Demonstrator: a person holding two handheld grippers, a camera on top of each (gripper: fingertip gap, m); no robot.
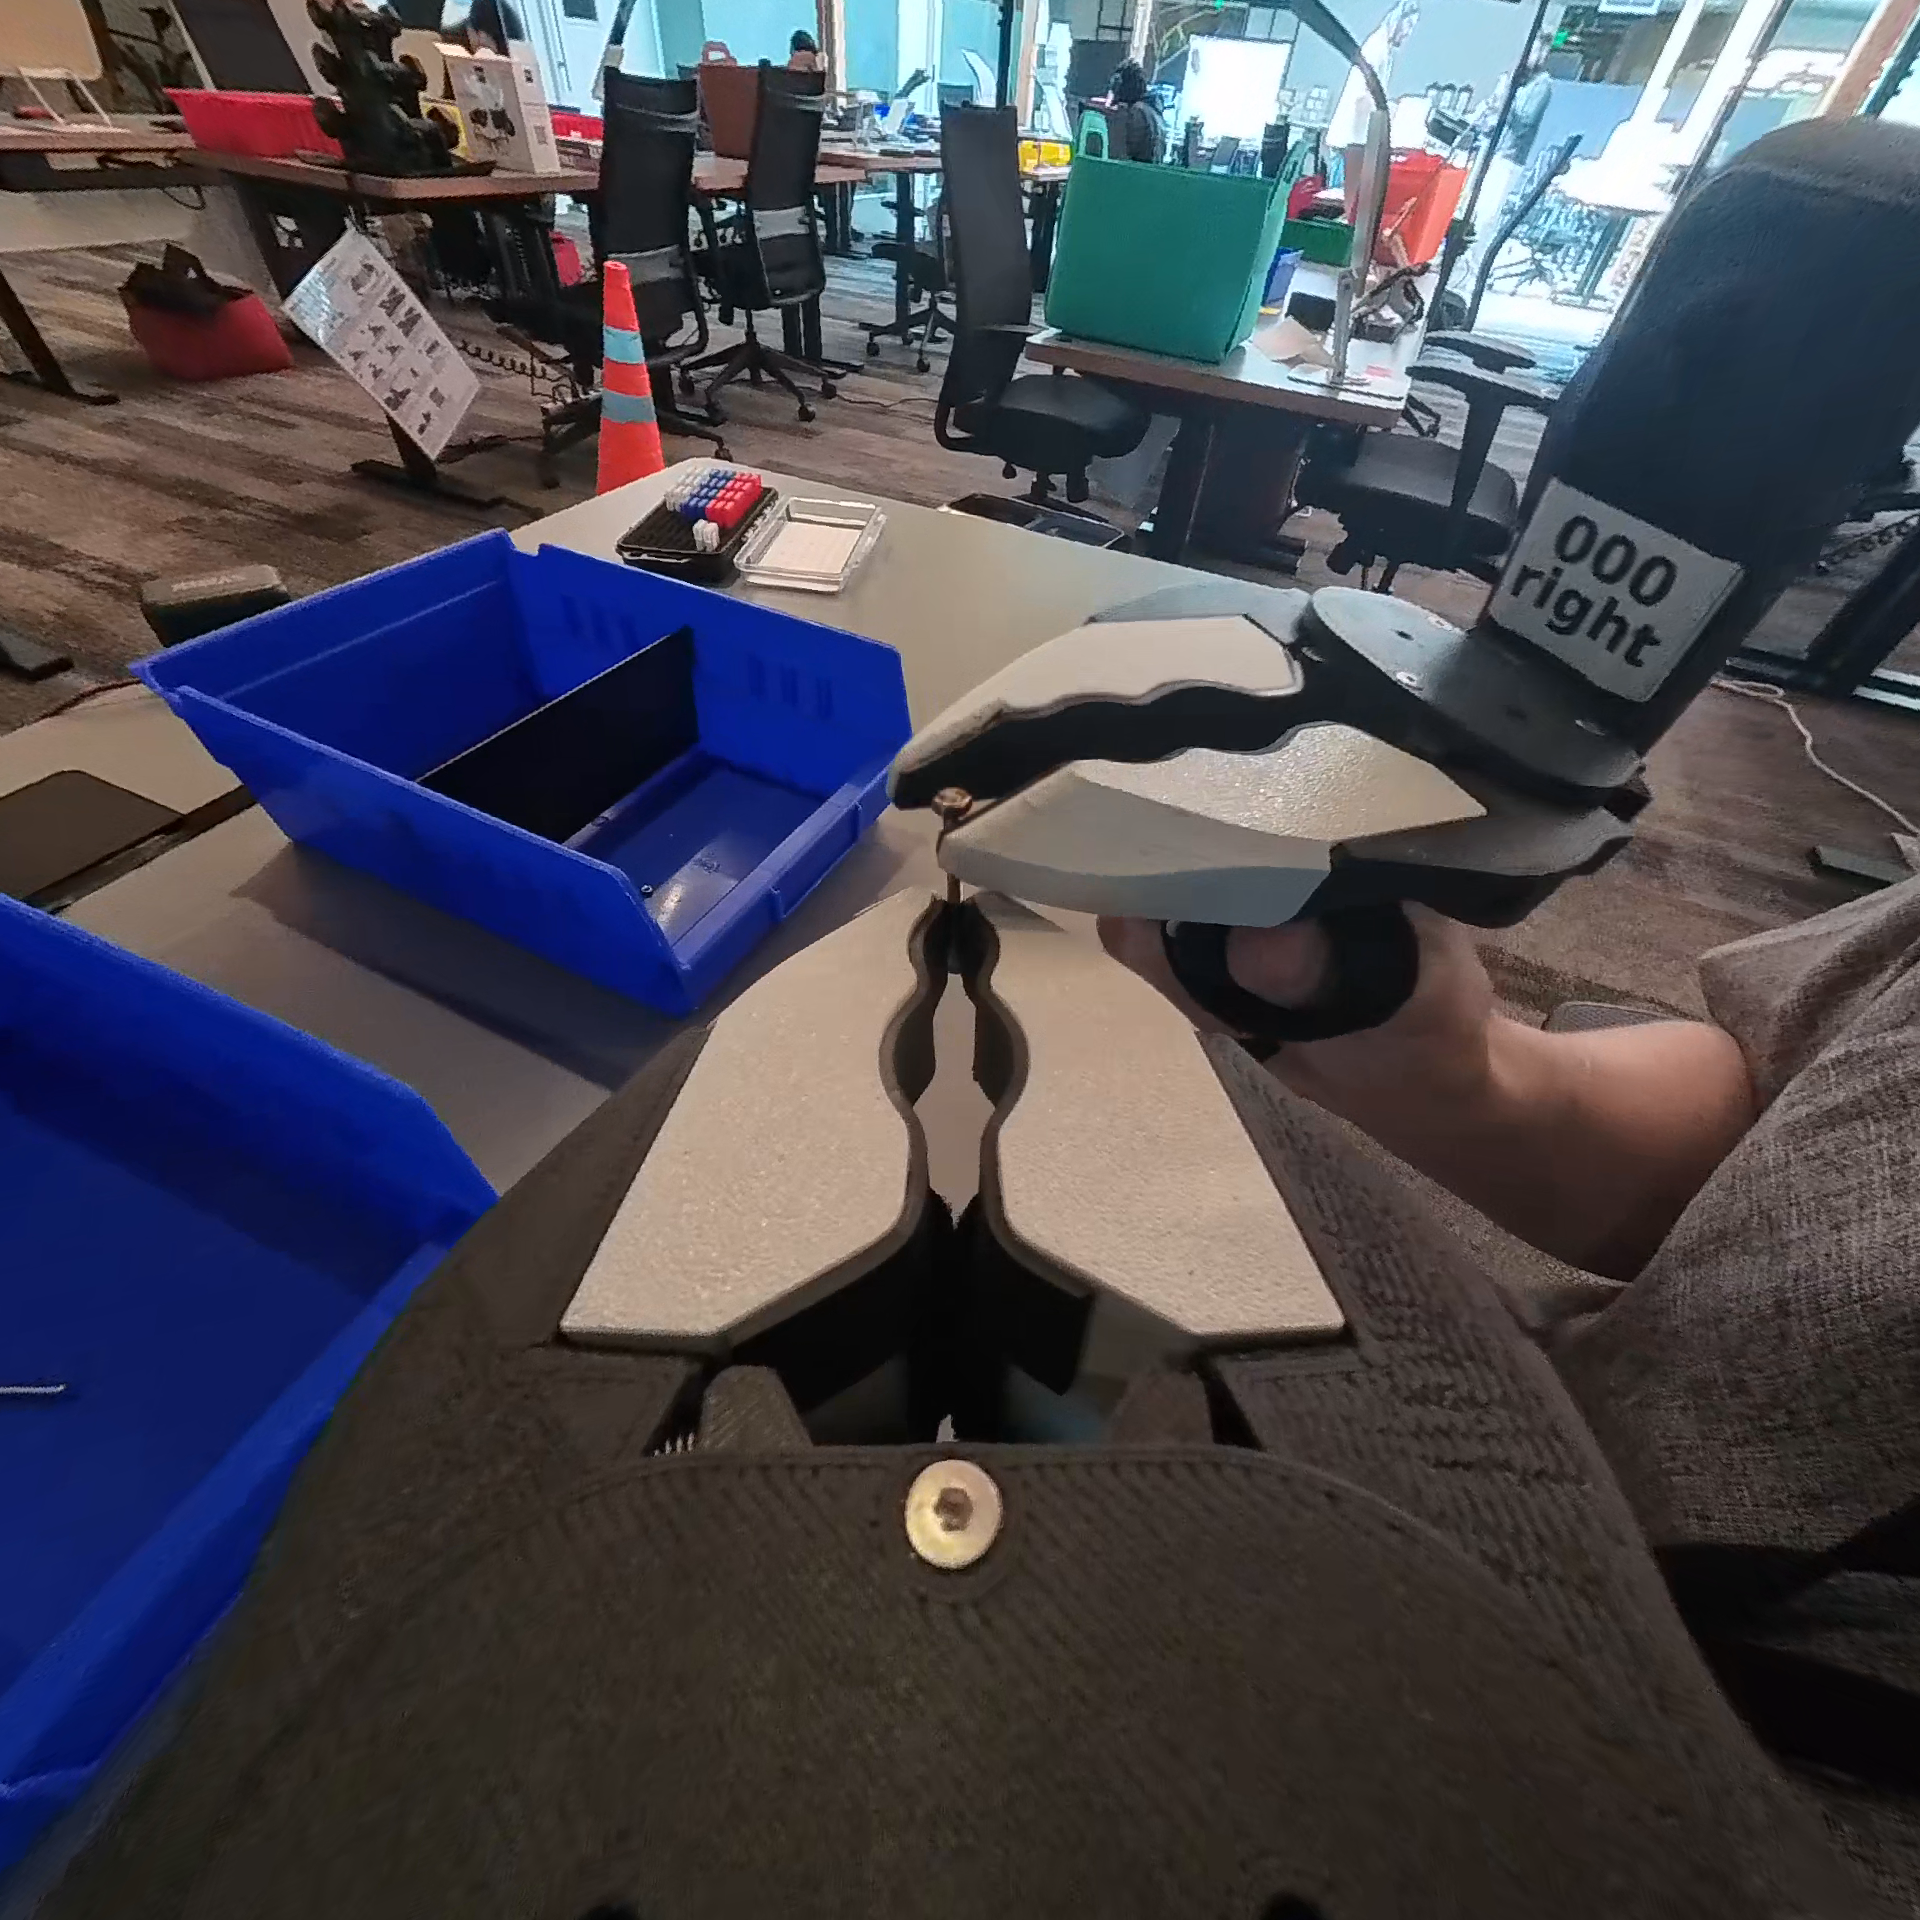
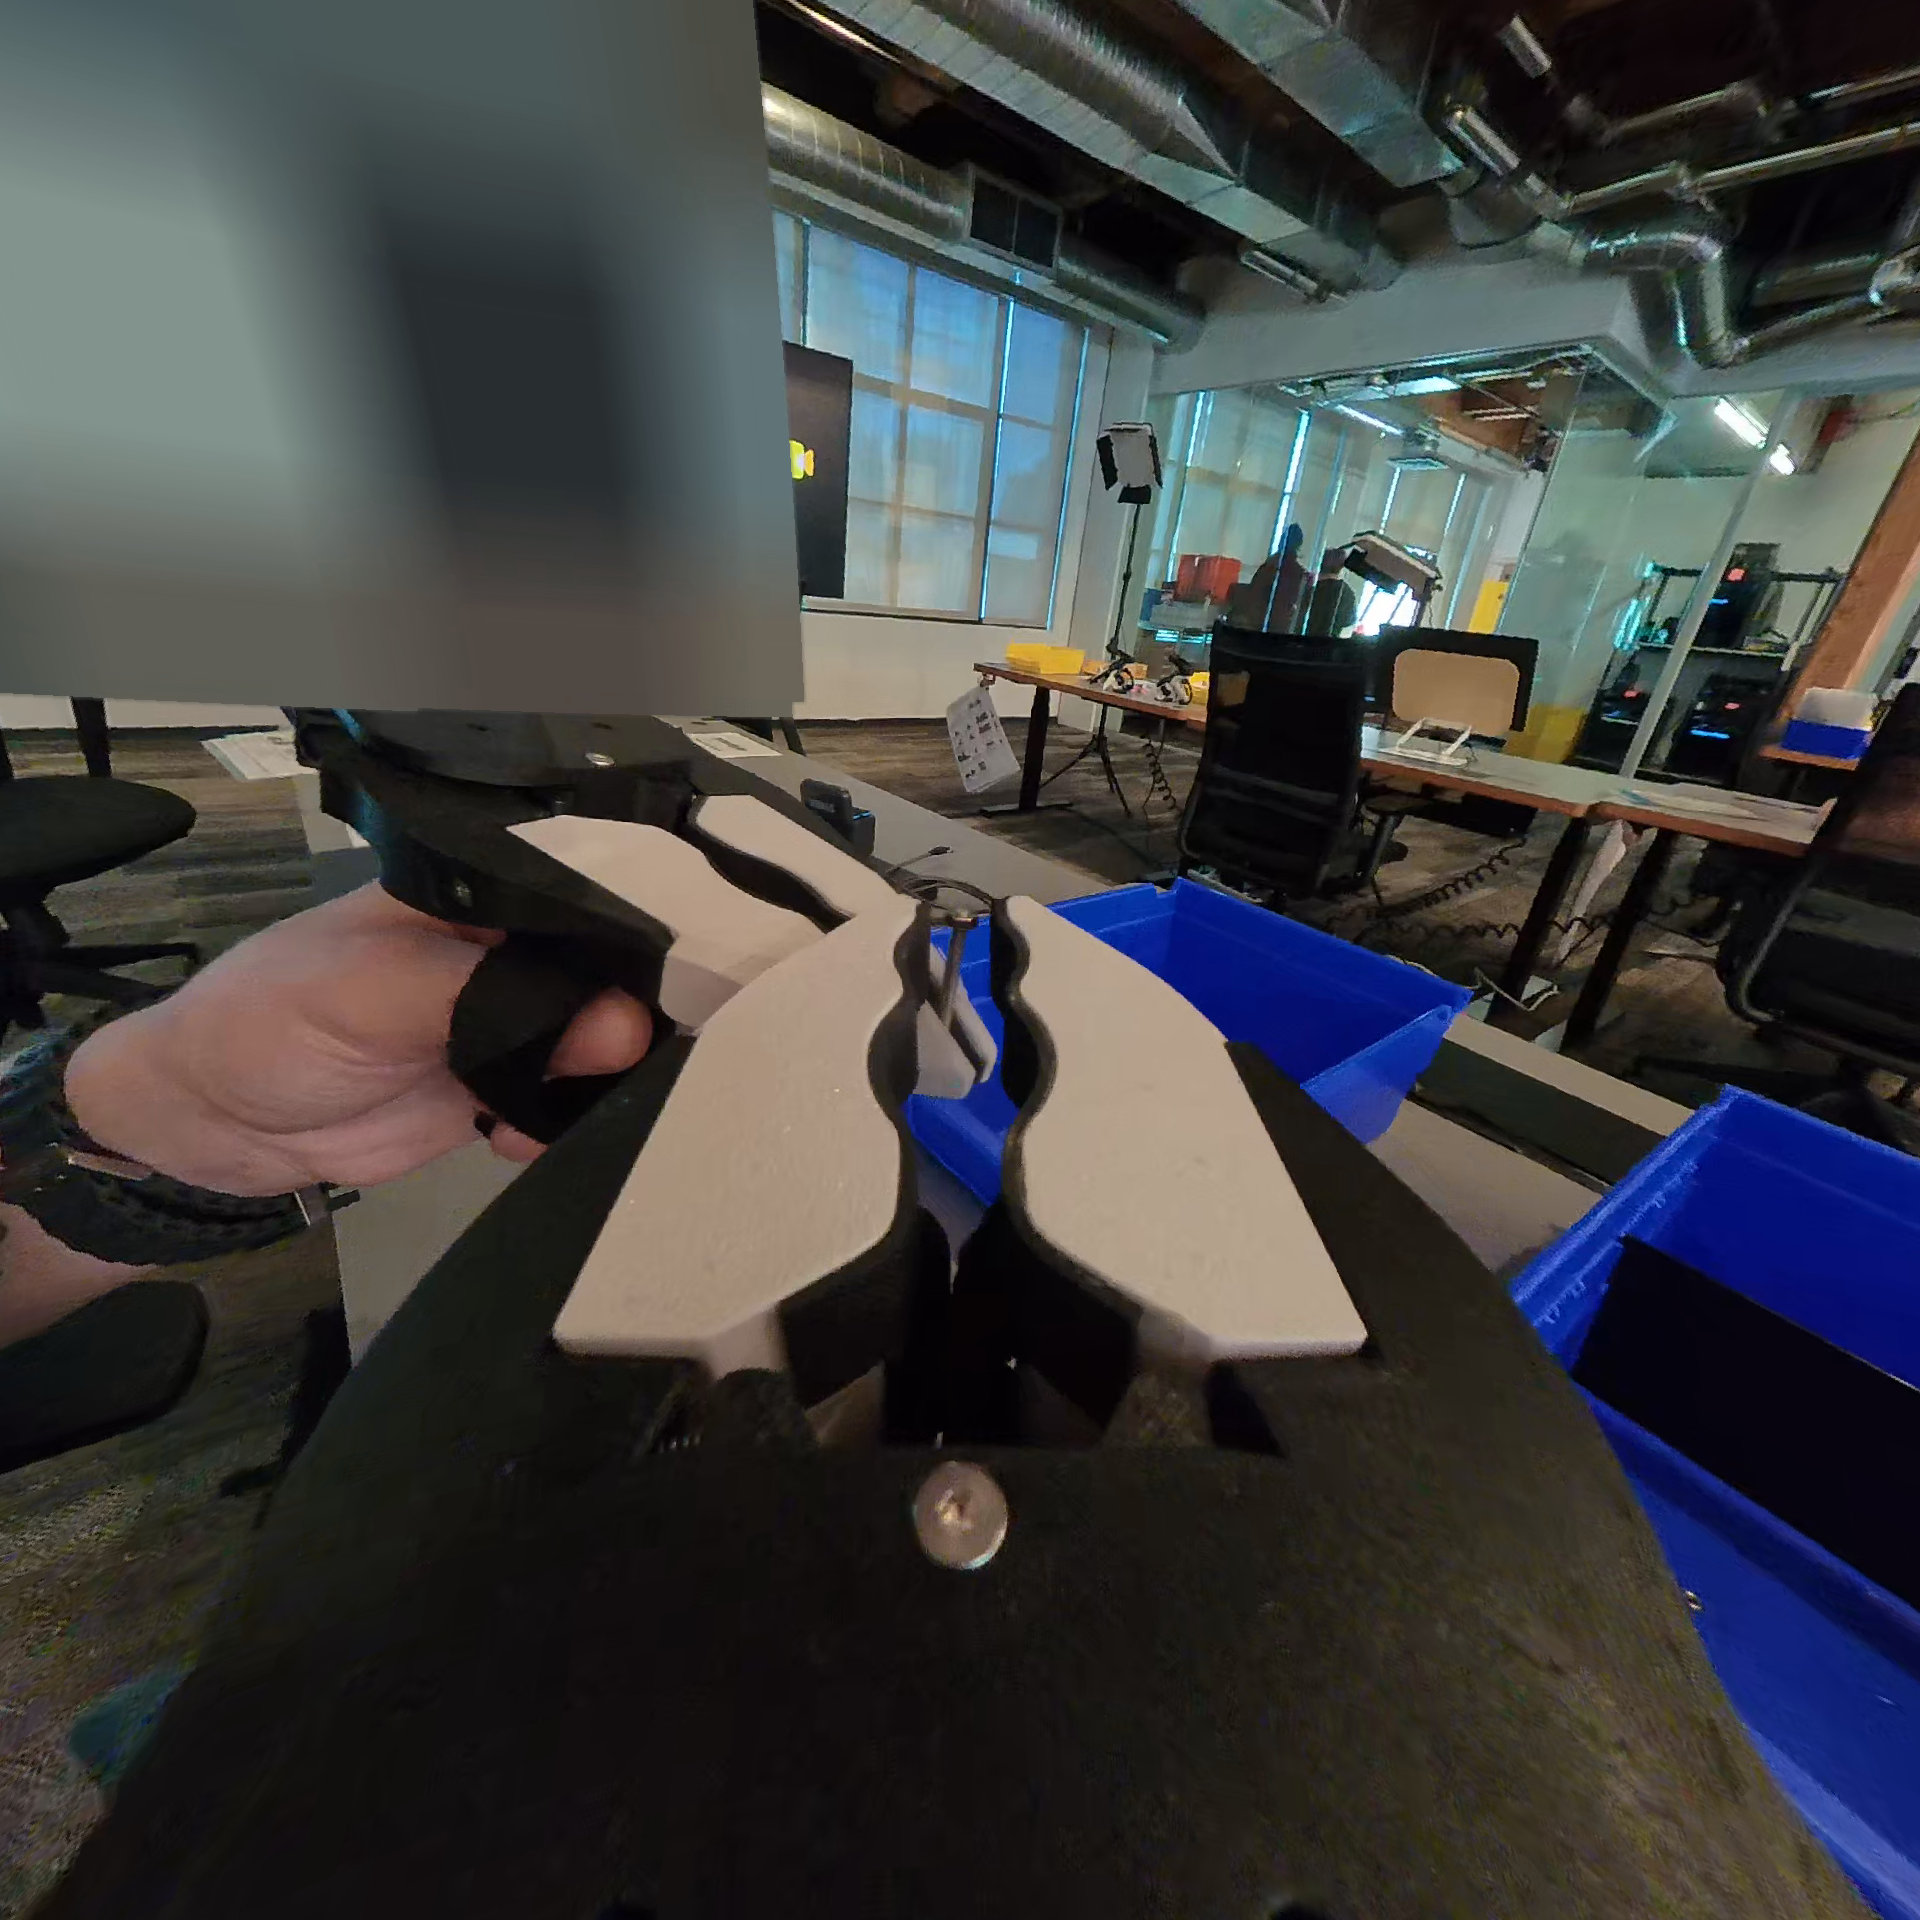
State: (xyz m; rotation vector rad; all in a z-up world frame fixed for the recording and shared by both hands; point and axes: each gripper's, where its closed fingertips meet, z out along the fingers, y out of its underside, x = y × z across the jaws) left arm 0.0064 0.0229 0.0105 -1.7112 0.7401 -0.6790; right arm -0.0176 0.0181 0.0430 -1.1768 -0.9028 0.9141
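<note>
A small screw (image 1: pixel 951 802) stands upright between both grippers above the grey table (image 1: pixel 987 592). My left gripper (image 1: pixel 953 912) is shut on the lower end of its shaft. My right gripper (image 1: pixel 935 816) comes in from the right, and its jaws are closed about the screw's head. In the right wrist view the screw (image 2: pixel 951 966) shows between the fingertips of my right gripper (image 2: pixel 958 909). My left gripper (image 2: pixel 951 1029) reaches in from the left just below. A hand holds each gripper.
A blue bin with a black divider (image 1: pixel 520 727) stands left of the grippers, also in the right wrist view (image 2: pixel 1766 1299). A second blue bin (image 1: pixel 156 1247) is nearer, with a small screw inside (image 1: pixel 31 1389). A black case of small coloured parts (image 1: pixel 696 520) and its clear lid (image 1: pixel 810 540) sit at the table's far edge. Left and right tips are no more than a few centimetres apart.
</note>
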